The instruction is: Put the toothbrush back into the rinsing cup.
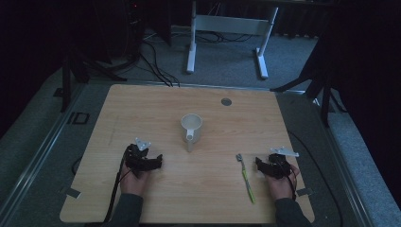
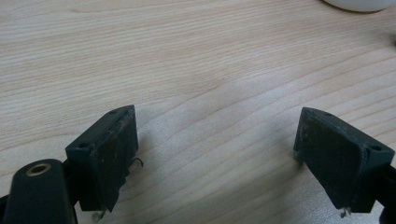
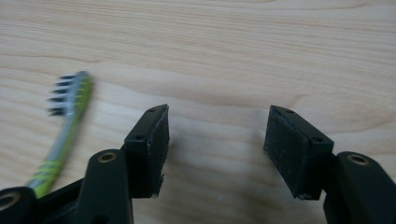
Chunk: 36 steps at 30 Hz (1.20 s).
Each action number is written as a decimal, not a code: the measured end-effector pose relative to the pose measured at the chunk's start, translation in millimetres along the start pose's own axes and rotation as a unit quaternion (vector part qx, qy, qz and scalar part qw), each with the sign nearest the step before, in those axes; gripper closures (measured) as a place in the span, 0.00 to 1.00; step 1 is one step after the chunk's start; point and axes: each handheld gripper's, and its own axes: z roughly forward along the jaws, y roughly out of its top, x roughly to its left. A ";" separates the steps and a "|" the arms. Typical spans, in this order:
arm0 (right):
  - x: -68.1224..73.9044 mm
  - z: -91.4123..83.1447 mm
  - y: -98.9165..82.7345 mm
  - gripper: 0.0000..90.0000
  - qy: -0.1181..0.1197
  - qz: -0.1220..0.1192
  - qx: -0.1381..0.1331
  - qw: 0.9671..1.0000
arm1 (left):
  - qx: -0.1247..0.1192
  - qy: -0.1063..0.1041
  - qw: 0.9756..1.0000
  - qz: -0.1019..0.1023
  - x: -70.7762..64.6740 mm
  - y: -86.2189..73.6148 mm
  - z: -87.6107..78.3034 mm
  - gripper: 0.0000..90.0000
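Near the mug (image 1: 191,127), my right gripper (image 1: 265,165) rests on the table (image 1: 142,109), jaws wide and empty, just right of the toothbrush (image 1: 246,177), ready to take it; my left gripper (image 1: 150,161), also wide, waits left of the mug.

Table (image 1: 142,104) centre is blocked by mug (image 1: 191,127); toothbrush (image 1: 247,178) lies near right edge; left and far parts are left free.

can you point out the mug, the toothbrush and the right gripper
mug (image 1: 193,126), high view, on its white outer wall
toothbrush (image 1: 247,179), high view, on the green handle
right gripper (image 3: 215,142), right gripper view, midway between its open fingertips
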 end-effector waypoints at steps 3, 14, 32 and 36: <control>4.1 -3.9 -0.8 0.46 0.005 -0.004 -0.003 1.000 | 0.000 0.000 1.000 0.000 0.0 0.0 0.0 0.16; 27.0 -24.7 6.5 0.46 -0.003 -0.031 0.001 1.000 | 0.000 0.000 1.000 0.000 0.0 0.0 0.0 0.16; 58.2 -39.5 21.9 0.61 0.008 -0.035 0.047 0.998 | 0.000 0.000 1.000 0.000 -0.1 0.0 0.0 0.16; 62.9 -42.3 27.7 0.60 0.005 -0.040 0.049 0.998 | 0.000 0.000 1.000 0.000 -0.1 0.0 -0.1 0.16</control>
